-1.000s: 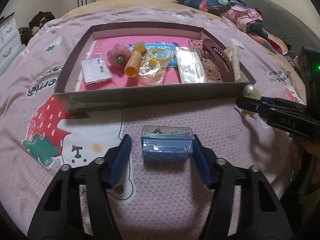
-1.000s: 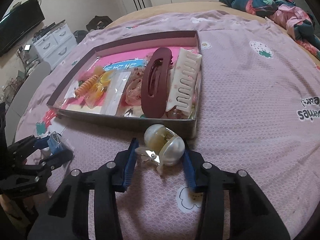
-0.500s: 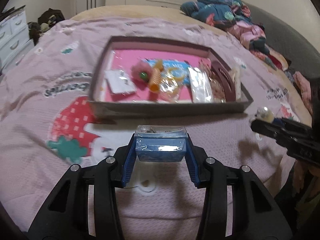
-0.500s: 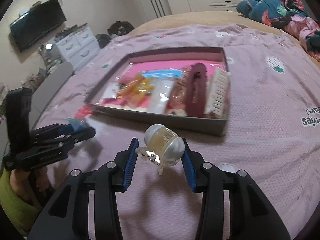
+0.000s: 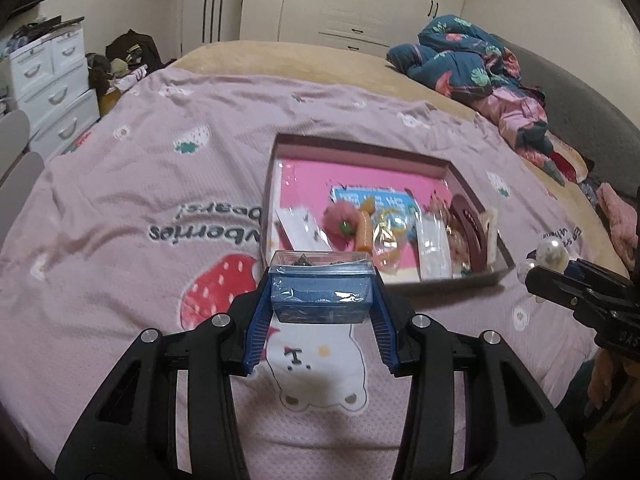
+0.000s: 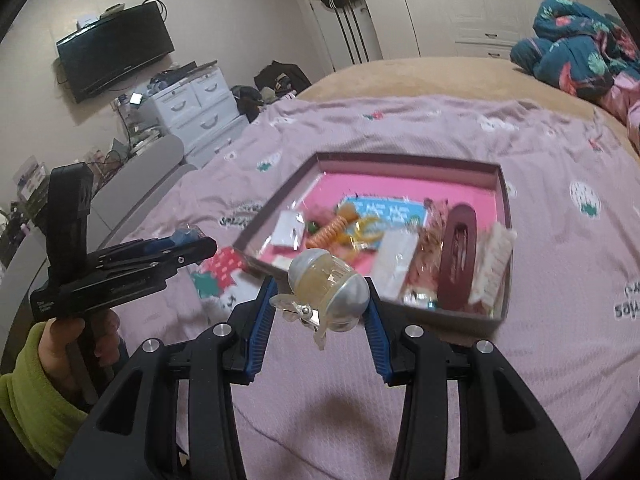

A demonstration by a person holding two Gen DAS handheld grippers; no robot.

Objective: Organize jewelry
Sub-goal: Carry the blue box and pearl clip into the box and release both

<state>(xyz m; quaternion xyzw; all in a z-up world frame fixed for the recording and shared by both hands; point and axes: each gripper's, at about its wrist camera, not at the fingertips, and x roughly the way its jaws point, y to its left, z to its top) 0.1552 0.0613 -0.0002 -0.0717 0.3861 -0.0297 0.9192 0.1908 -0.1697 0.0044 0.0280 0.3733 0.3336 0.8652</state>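
pink bedspread (image 5: 120, 184) printed upside down, letters "ernies" and "bears!" legible, more print at its right edge too blurred, blue card (image 6: 380, 212) in tray (image 6: 404, 158) lettering unreadable, right gripper (image 5: 560, 276) body marking unclear

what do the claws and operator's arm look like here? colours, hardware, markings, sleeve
Both claws, left claw and right claw, are matte black plastic frames with cut-out slots, silver round screws and ribbed blue finger pads. The left claw's pistol-style black handle carries small white lettering, too small to read. The hand gripping it wears a lime-green sleeve. No cables visible.
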